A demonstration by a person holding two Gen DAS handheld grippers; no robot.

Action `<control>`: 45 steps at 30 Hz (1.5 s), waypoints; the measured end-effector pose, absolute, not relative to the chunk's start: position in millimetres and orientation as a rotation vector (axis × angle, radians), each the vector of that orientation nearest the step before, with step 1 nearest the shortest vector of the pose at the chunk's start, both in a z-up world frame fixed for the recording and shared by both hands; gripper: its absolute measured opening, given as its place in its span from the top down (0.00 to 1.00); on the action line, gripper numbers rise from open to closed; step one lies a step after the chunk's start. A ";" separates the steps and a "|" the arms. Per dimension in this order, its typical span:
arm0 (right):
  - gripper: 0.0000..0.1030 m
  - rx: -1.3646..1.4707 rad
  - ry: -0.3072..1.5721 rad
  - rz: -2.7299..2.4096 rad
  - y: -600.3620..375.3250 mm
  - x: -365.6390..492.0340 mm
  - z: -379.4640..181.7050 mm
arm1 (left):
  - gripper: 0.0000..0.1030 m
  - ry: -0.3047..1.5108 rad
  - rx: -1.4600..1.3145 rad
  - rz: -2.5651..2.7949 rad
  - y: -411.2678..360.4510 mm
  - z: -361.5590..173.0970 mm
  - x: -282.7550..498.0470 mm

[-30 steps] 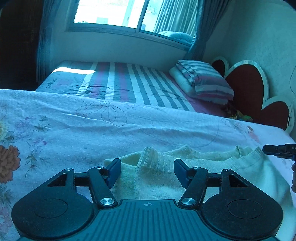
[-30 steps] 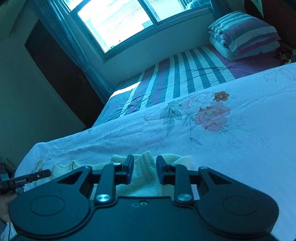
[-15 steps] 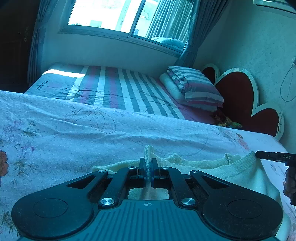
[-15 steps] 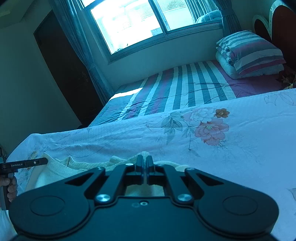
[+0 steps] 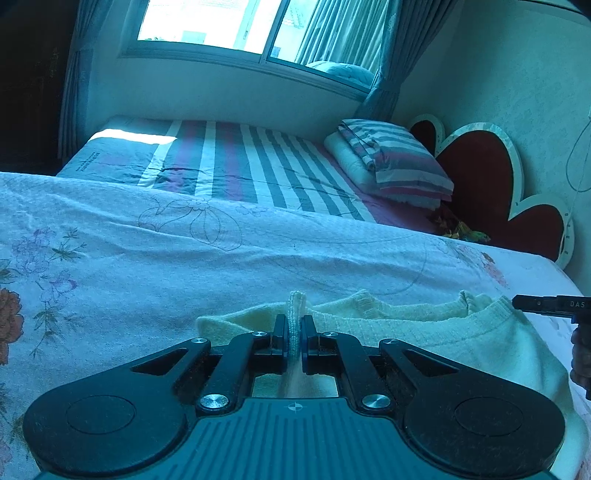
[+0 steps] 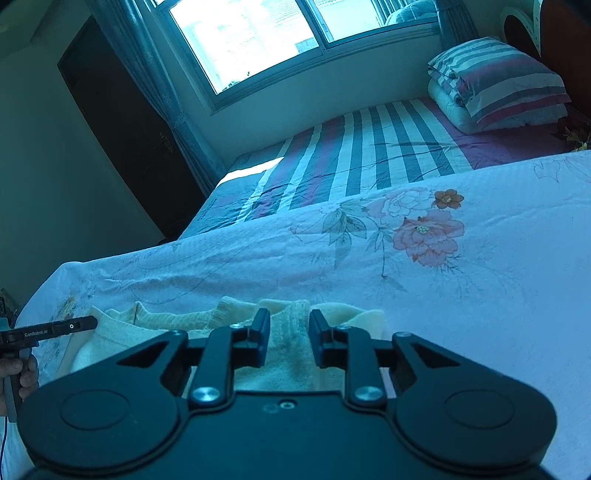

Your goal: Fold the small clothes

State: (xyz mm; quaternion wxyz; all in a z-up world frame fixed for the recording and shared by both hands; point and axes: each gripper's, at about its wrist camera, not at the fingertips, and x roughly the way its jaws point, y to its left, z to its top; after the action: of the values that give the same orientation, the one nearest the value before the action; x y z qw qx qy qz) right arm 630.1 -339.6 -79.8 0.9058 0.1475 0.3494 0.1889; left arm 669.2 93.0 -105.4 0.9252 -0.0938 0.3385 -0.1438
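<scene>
A small pale yellow knit garment (image 5: pixel 461 332) lies on the floral bedsheet (image 5: pixel 184 266). My left gripper (image 5: pixel 294 341) is shut on a ribbed fold of the garment, which stands up between the pads. In the right wrist view the same garment (image 6: pixel 177 321) lies spread, and my right gripper (image 6: pixel 289 339) is open with a ribbed strip of the knit between its parted fingers. The right gripper's tip (image 5: pixel 546 304) shows at the right edge of the left wrist view; the left gripper's tip (image 6: pixel 55 330) shows at the left edge of the right wrist view.
A striped bedsheet (image 5: pixel 240 162) covers the far half of the bed, with folded striped bedding (image 5: pixel 391 166) by a heart-shaped headboard (image 5: pixel 476 166). A window (image 5: pixel 236 26) with curtains is behind. The bed edge (image 6: pixel 48 288) drops off at left in the right wrist view.
Both grippers closed on the garment half a second ago. The left stays shut on the fold and has lifted it slightly. The right has opened again.
</scene>
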 end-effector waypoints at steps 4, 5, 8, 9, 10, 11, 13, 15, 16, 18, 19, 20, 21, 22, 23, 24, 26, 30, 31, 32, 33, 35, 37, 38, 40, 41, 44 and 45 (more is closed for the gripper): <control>0.77 0.294 0.747 0.406 -337.9 633.2 -87.6 | 0.96 0.711 -0.191 -0.298 92.2 -109.3 672.2; 0.81 0.281 0.748 0.410 -336.5 633.3 -88.8 | 0.96 0.717 -0.190 -0.300 91.5 -110.7 673.1; 0.96 0.245 0.719 0.416 -333.6 629.8 -85.2 | 0.96 0.709 -0.216 -0.316 92.3 -112.9 672.1; 0.96 0.240 0.692 0.414 -333.3 626.3 -81.2 | 0.97 0.678 -0.231 -0.313 94.2 -111.1 668.6; 0.96 0.236 0.668 0.411 -333.5 623.0 -77.0 | 0.97 0.642 -0.245 -0.316 96.1 -107.8 664.4; 0.96 0.233 0.633 0.412 -334.6 619.5 -70.4 | 0.97 0.608 -0.257 -0.320 97.9 -104.2 660.7; 0.96 0.229 0.596 0.415 -335.9 616.1 -62.2 | 0.97 0.569 -0.268 -0.322 99.8 -98.7 656.8; 0.96 0.220 0.576 0.413 -336.3 618.0 -56.7 | 0.97 0.555 -0.272 -0.329 100.4 -95.8 657.5; 0.96 0.221 0.574 0.412 -336.6 619.7 -56.3 | 0.97 0.561 -0.263 -0.321 99.9 -95.4 660.1; 0.96 0.222 0.590 0.398 -337.9 627.5 -61.1 | 0.97 0.583 -0.262 -0.307 100.1 -99.4 666.4; 0.96 0.230 0.604 0.392 -338.5 631.1 -65.0 | 0.97 0.598 -0.256 -0.292 99.3 -103.2 669.9; 0.96 0.239 0.618 0.384 -339.3 635.1 -70.6 | 0.97 0.614 -0.258 -0.286 99.3 -107.8 673.0; 0.96 0.242 0.633 0.374 -339.2 637.7 -76.6 | 0.97 0.628 -0.259 -0.279 98.8 -113.1 675.1; 0.96 0.240 0.650 0.365 -338.9 640.0 -82.2 | 0.97 0.642 -0.254 -0.272 97.9 -118.3 676.4; 0.96 0.235 0.668 0.357 -338.4 641.5 -88.4 | 0.97 0.657 -0.250 -0.267 97.7 -123.4 677.6; 0.96 0.229 0.683 0.351 -337.9 642.7 -93.3 | 0.97 0.663 -0.248 -0.259 97.9 -127.6 677.9; 0.96 0.243 0.704 0.341 -339.6 643.7 -102.1 | 0.93 0.655 -0.257 -0.247 99.0 -130.6 675.8; 0.84 0.327 0.704 0.286 -352.7 637.1 -92.9 | 0.76 0.634 -0.257 -0.176 103.2 -120.7 665.8; 0.87 0.313 0.688 0.283 -352.4 631.3 -85.8 | 0.75 0.597 -0.236 -0.139 102.7 -111.9 657.0; 0.88 0.297 0.666 0.304 -350.6 622.3 -75.7 | 0.72 0.562 -0.202 -0.113 99.6 -102.1 647.9; 0.88 0.289 0.654 0.331 -347.4 614.1 -67.8 | 0.71 0.532 -0.177 -0.117 94.3 -91.6 638.1; 0.88 0.245 0.651 0.391 -333.2 597.4 -55.1 | 0.71 0.509 -0.160 -0.193 74.6 -78.5 617.8; 0.87 0.213 0.650 0.471 -314.4 582.5 -50.7 | 0.71 0.526 -0.082 -0.276 42.4 -77.1 600.5; 0.87 0.178 0.659 0.497 -303.8 578.3 -51.9 | 0.71 0.543 -0.054 -0.320 28.0 -79.8 595.4; 0.87 0.090 0.669 0.517 -282.2 576.4 -57.1 | 0.70 0.555 0.023 -0.369 1.1 -85.1 591.8; 0.87 0.057 0.687 0.526 -273.7 580.5 -61.6 | 0.70 0.571 0.054 -0.364 -8.4 -89.0 595.9; 0.92 0.023 0.738 0.429 -269.1 601.1 -76.4 | 0.70 0.644 0.077 -0.336 -19.8 -101.7 620.1; 0.97 0.013 0.750 0.384 -271.2 607.8 -81.7 | 0.68 0.634 0.078 -0.331 -19.9 -105.5 623.3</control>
State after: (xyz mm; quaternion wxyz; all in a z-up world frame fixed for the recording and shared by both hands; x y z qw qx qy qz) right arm 607.8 -271.2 -81.7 0.9126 0.0061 0.3639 0.1865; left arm 623.3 -19.9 -105.5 0.9361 0.0381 0.3101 -0.1618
